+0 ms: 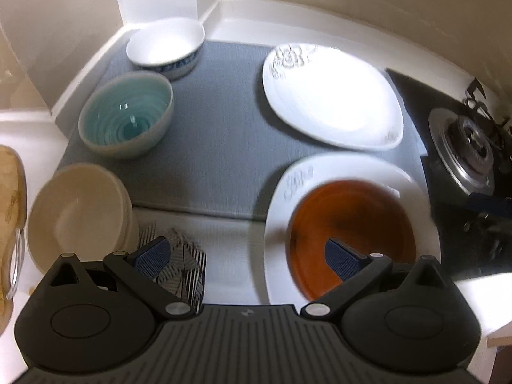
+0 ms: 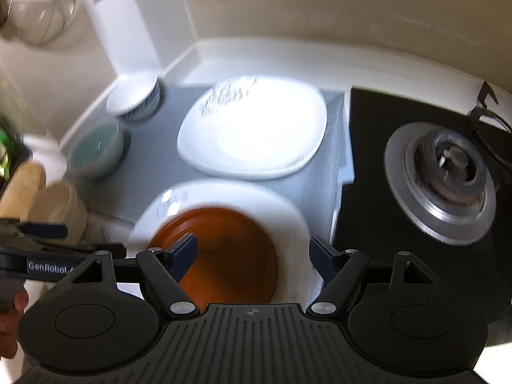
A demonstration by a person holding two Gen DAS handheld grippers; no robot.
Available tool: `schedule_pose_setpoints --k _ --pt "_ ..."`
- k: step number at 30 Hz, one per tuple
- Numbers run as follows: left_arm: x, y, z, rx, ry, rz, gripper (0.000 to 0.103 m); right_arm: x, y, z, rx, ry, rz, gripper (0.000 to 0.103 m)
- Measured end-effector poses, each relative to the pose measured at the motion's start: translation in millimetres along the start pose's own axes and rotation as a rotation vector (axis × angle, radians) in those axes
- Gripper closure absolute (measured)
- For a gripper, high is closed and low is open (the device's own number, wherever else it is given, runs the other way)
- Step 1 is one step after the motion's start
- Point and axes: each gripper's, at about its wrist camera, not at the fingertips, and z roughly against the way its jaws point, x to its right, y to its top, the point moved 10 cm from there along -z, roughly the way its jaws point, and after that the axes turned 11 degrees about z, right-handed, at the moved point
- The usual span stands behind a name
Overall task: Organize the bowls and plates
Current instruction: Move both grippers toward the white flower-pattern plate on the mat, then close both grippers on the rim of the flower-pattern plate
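A brown plate point(image 1: 352, 227) lies on a white plate point(image 1: 425, 220) at the near right; both show in the right wrist view, the brown plate point(image 2: 230, 249) on the white one point(image 2: 288, 217). A second white plate point(image 1: 329, 99) point(image 2: 252, 131) lies behind on the grey mat point(image 1: 217, 147). A blue-patterned white bowl point(image 1: 166, 44) point(image 2: 134, 99), a teal bowl point(image 1: 128, 118) point(image 2: 96, 147) and a cream bowl stack point(image 1: 80, 214) point(image 2: 60, 208) line the left. My left gripper point(image 1: 246, 256) is open and empty. My right gripper point(image 2: 256, 252) is open above the brown plate.
A black gas hob with a burner point(image 1: 470, 147) point(image 2: 444, 176) borders the mat on the right. A striped object point(image 1: 185, 268) lies by the left gripper's finger. A wooden board point(image 1: 9, 192) sits at far left. A wire strainer point(image 2: 41, 3) hangs on the wall.
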Motion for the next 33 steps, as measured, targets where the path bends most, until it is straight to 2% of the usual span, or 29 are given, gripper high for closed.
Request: schedule_pose_setpoints --k 5,11,17,26,33 --pt "9.4 27.1 -5.2 0.04 -0.007 0.038 0.0 29.1 28.9 -8.9 0.109 -0.007 -0.049 0.023" --pt "8.3 55.8 -34.1 -0.014 -0.063 0.186 0.0 57.6 65.7 -39.0 0.193 0.0 -0.064 0.023" --pt "11.2 88.3 -64.5 0.004 -0.025 0.225 0.0 78.2 90.6 -89.0 0.152 0.001 -0.061 0.023" --pt "29.4 126.9 -112.2 -0.017 -0.037 0.242 0.0 92.7 121.0 -149.1 0.119 0.072 -0.077 0.023" --pt "32.6 146.5 -143.8 -0.043 -0.041 0.25 0.0 102.6 115.3 -183.3 0.037 0.116 -0.155 0.027"
